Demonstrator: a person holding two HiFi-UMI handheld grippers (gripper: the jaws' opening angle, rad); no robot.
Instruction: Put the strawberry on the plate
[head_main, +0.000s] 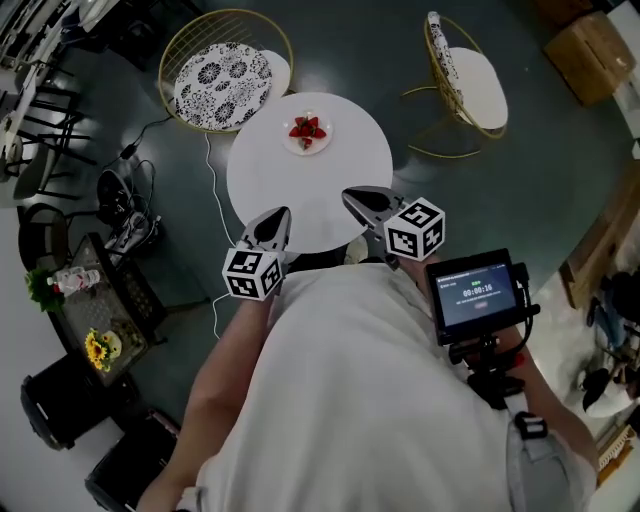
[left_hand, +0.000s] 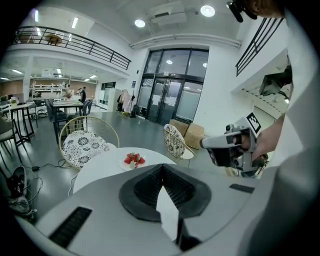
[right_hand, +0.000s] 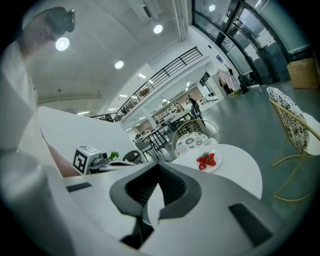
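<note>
Head view: strawberries (head_main: 307, 129) lie on a plate (head_main: 322, 146) at the far side of a round white bench (head_main: 300, 195); left hand-held gripper (head_main: 281, 215) and right hand-held gripper (head_main: 354, 198) hang over its near edge. Left gripper view: jaws together, empty; glass doors (left_hand: 170, 100) behind. Right gripper view: jaws together, empty; a railed balcony (right_hand: 170, 67) behind.
</note>
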